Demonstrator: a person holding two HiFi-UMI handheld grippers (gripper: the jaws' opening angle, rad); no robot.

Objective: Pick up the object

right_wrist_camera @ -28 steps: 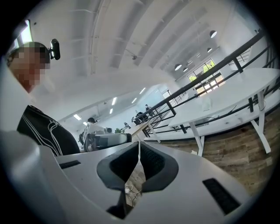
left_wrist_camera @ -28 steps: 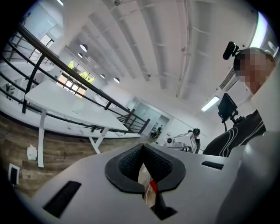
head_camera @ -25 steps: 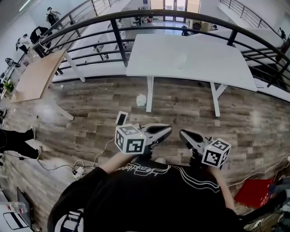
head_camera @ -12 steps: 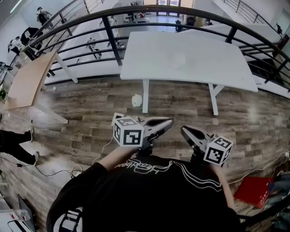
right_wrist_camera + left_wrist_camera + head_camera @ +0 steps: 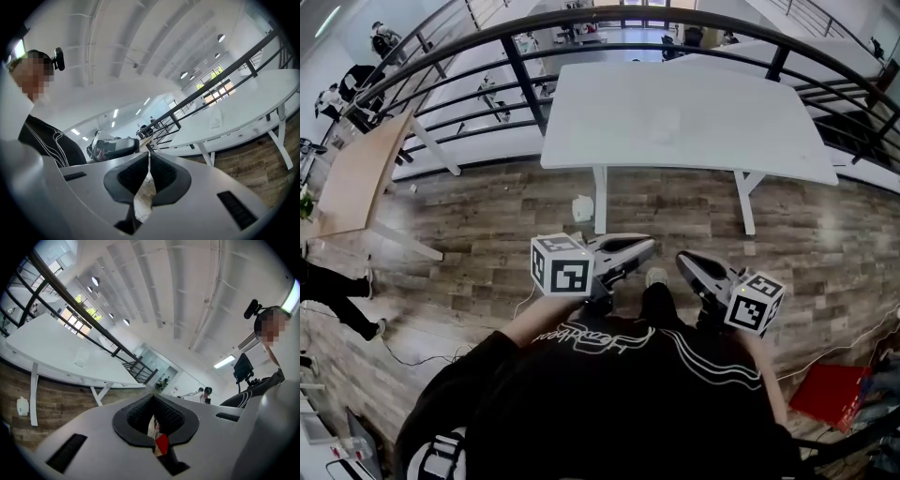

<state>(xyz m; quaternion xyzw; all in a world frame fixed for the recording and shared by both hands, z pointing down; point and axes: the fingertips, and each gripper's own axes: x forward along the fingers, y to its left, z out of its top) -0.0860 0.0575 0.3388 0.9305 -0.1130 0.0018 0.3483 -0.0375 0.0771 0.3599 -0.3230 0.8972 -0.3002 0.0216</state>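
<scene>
**Pale object (image 5: 667,122) on the white table (image 5: 750,141)**

It is small, whitish and see-through; its kind is unclear. It lies mid-table, well apart from both tongs. The left gripper (image 5: 649,246) and right gripper (image 5: 682,258) have their jaws closed together on nothing.

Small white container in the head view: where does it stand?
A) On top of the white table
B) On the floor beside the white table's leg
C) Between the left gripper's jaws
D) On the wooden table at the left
B: the small white container stands on the wood floor, right beside the white table's leg, not on a tabletop or in a gripper.
</scene>
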